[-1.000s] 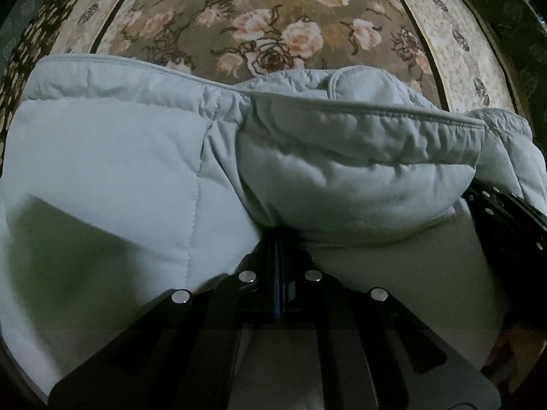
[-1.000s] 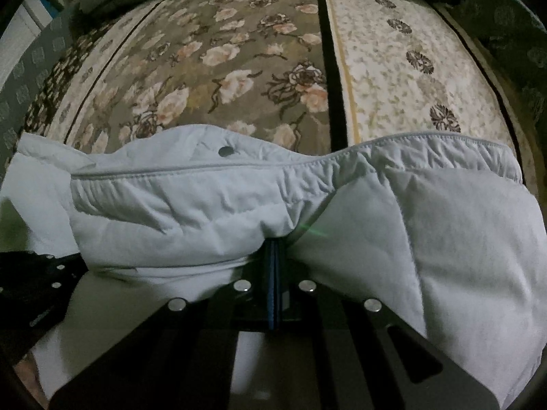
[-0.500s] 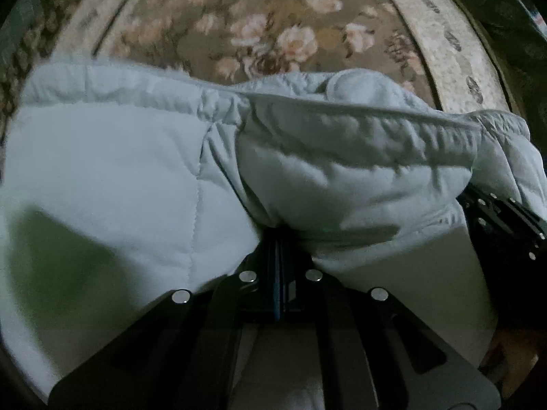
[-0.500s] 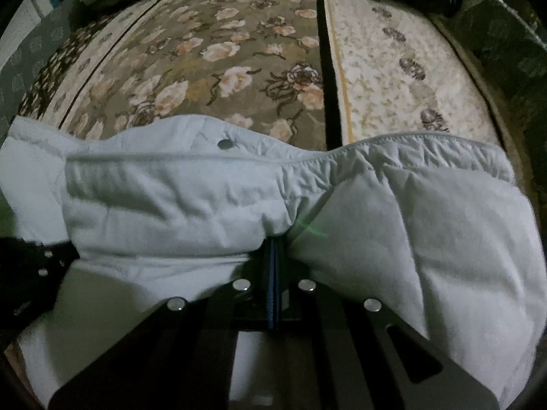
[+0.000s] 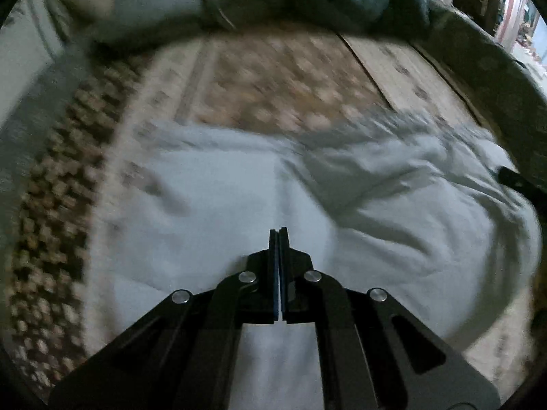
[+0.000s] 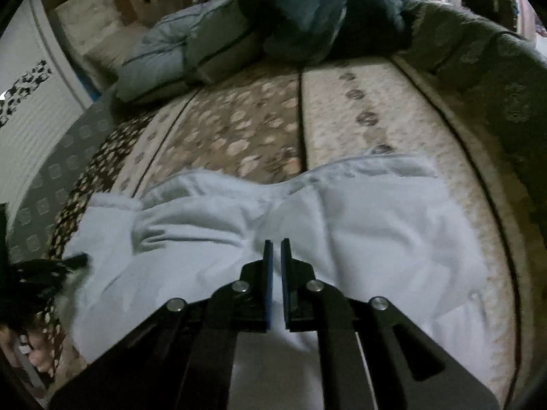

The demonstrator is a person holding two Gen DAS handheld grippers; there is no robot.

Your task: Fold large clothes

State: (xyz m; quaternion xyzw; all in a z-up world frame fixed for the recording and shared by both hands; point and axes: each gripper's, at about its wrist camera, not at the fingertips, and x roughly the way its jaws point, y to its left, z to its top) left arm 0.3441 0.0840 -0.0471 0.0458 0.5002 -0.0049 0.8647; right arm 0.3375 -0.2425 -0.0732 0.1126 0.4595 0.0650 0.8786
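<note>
Left wrist view, garment: I see the pale quilted jacket (image 5: pixel 307 205) spread on the floral bedcover (image 5: pixel 283 78), lying below and ahead of my left gripper (image 5: pixel 278 235), its long axis running left to right across the view. The picture is motion-blurred, so seams are hard to read.
Left wrist view, claw: my left gripper's jaws are pressed together with nothing between them; I cannot tell whether the tips touch the fabric.
Left wrist view, other tool: the right gripper's dark edge shows at the far right, over the jacket's right end.
Right wrist view, garment: the jacket (image 6: pixel 342 225) lies directly under and ahead of my right gripper (image 6: pixel 276 246), its far edge (image 6: pixel 359 167) running crosswise.
Right wrist view, claw: jaws stand slightly apart, a narrow gap, holding nothing.
Right wrist view, surroundings: a pile of darker clothes (image 6: pixel 290 24) sits well apart at the bed's far end.
Next move, my judgement: each claw is nearest its own end, so a fresh grasp on the near edge suits another crosswise fold.
</note>
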